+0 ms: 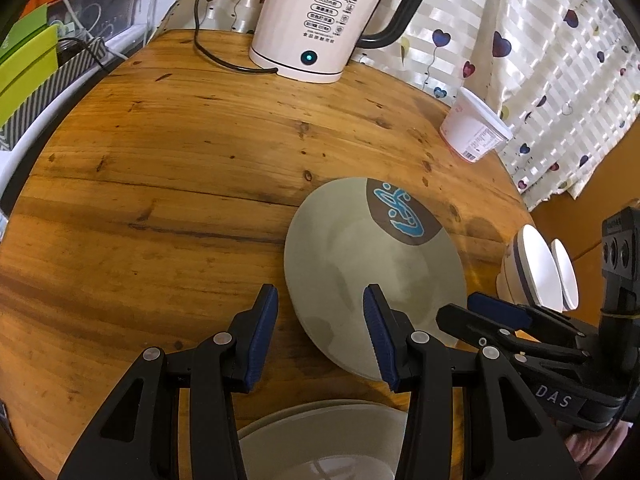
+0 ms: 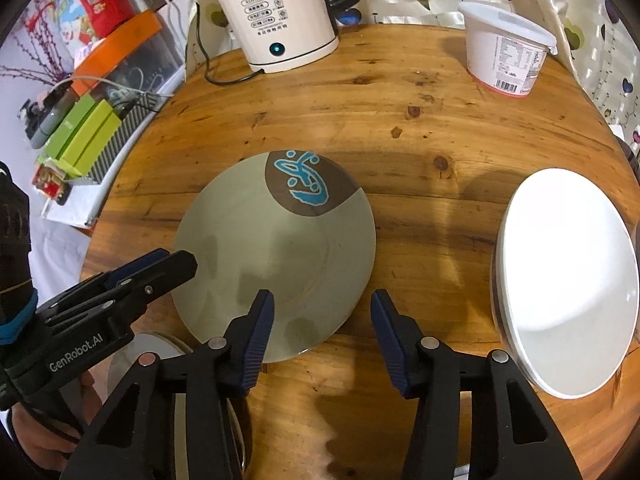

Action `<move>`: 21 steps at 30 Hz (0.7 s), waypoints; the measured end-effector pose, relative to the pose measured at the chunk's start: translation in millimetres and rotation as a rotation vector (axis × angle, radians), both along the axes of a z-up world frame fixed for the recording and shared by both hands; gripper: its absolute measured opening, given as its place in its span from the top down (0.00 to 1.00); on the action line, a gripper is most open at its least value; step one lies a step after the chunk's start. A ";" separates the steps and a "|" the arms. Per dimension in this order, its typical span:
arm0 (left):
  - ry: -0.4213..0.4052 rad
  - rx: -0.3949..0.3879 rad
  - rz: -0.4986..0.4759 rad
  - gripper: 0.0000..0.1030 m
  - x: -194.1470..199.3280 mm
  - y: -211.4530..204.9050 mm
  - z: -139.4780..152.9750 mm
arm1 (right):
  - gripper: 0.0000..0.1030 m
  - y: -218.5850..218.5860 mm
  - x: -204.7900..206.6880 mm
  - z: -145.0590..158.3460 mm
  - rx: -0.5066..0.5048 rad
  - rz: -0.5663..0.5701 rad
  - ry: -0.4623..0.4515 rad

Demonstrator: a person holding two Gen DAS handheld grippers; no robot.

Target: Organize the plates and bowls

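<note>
A grey plate with a brown patch and blue mark [image 1: 360, 264] [image 2: 276, 256] lies on the round wooden table [image 1: 160, 184] [image 2: 432, 128]. My left gripper [image 1: 320, 332] is open and empty, its right finger over the plate's near left edge. My right gripper [image 2: 322, 328] is open and empty, straddling the plate's near right rim. A grey bowl [image 1: 320, 440] [image 2: 160, 352] sits under the left gripper at the table's near edge. White bowls [image 1: 536, 272] [image 2: 568, 280] are stacked at the right edge.
A white electric kettle [image 1: 320, 20] [image 2: 276, 12] with its cord stands at the table's back. A white lidded tub [image 1: 476, 128] [image 2: 508, 48] stands at the back right. Boxes and clutter [image 2: 88, 128] lie off the table's left. A heart-print curtain [image 1: 560, 60] hangs behind.
</note>
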State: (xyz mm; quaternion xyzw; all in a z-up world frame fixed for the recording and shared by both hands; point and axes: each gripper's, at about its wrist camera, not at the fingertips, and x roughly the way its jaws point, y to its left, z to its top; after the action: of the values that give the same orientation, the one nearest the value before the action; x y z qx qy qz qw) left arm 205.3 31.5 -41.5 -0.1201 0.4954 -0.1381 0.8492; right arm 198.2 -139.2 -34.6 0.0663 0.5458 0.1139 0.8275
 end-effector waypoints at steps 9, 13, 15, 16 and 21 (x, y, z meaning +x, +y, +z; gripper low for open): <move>-0.003 0.020 -0.027 0.56 3.9 -6.8 -4.0 | 0.65 1.4 5.6 -3.6 -0.018 -0.006 0.004; -0.012 0.034 -0.025 0.59 3.1 -7.0 -3.4 | 0.70 -1.5 7.1 -4.2 -0.021 -0.014 0.002; -0.014 0.033 -0.023 0.61 2.8 -5.9 -3.4 | 0.71 -1.8 7.6 -4.5 -0.021 -0.014 0.001; -0.014 0.034 -0.022 0.61 2.8 -5.5 -3.7 | 0.72 -2.0 7.9 -4.7 -0.022 -0.015 -0.001; -0.016 0.035 -0.019 0.63 2.4 -4.4 -3.9 | 0.74 -2.7 7.7 -4.7 -0.019 -0.020 -0.006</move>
State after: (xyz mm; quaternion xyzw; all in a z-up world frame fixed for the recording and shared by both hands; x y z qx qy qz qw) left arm 207.8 27.1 -45.4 -0.0993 0.4921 -0.1384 0.8537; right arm 205.9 -141.9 -39.3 0.0635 0.5435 0.1007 0.8309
